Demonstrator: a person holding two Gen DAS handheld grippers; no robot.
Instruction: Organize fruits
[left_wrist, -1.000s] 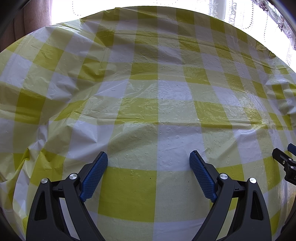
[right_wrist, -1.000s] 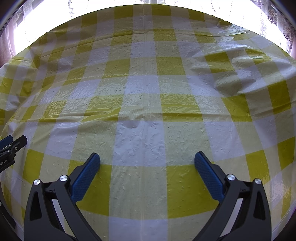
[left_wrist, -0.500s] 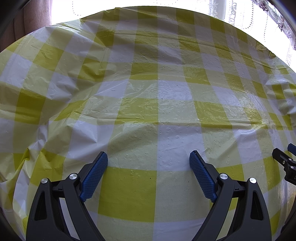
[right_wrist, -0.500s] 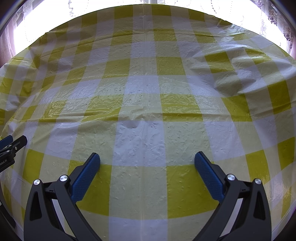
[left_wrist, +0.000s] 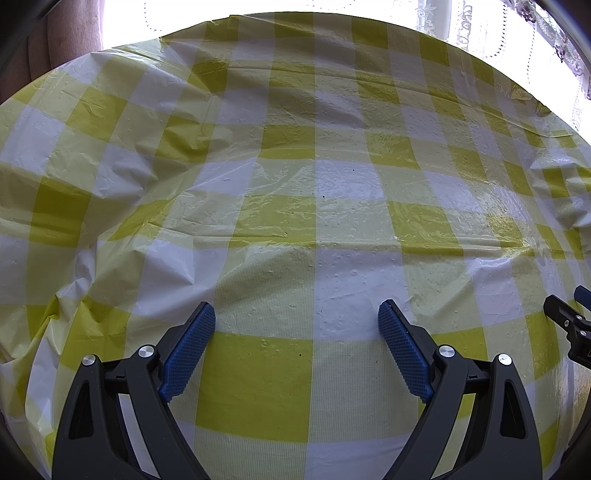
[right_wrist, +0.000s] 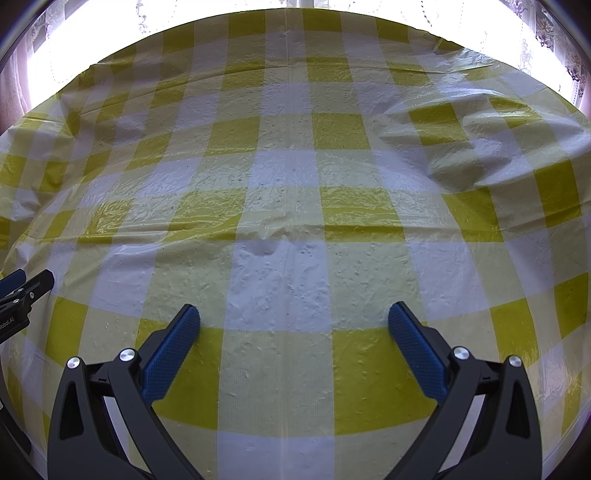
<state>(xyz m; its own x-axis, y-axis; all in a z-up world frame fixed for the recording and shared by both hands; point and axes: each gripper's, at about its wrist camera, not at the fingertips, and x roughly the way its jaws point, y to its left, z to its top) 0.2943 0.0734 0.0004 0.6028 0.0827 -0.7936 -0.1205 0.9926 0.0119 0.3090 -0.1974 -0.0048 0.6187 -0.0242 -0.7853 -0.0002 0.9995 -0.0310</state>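
Left wrist view gives me the left gripper hanging over the checked tablecloth with its jaws spread wide; nothing sits between the blue ribbed pads and they touch nothing that I can make out. Off to the right of that gripper, at the edge of this view, I see a black fingertip of the right gripper, just beside my left tool and above the same cloth. Right wrist view shows me the right gripper from its own camera, also wide apart and holding nothing, its blue pads poised over a white square of the tablecloth. To the left of it a black tip of the left gripper pokes in, with part of a white printed word on its body. As for the fruit I am meant to organize, I cannot find any in either view. Around both grippers the tablecloth is a shiny plastic sheet in yellow and white checks, wrinkled and dimpled, with a raised fold beyond the right gripper on its right side and crumpled pleats left of the left gripper. Past the far edge of the tablecloth I see a very bright window with lace curtains.
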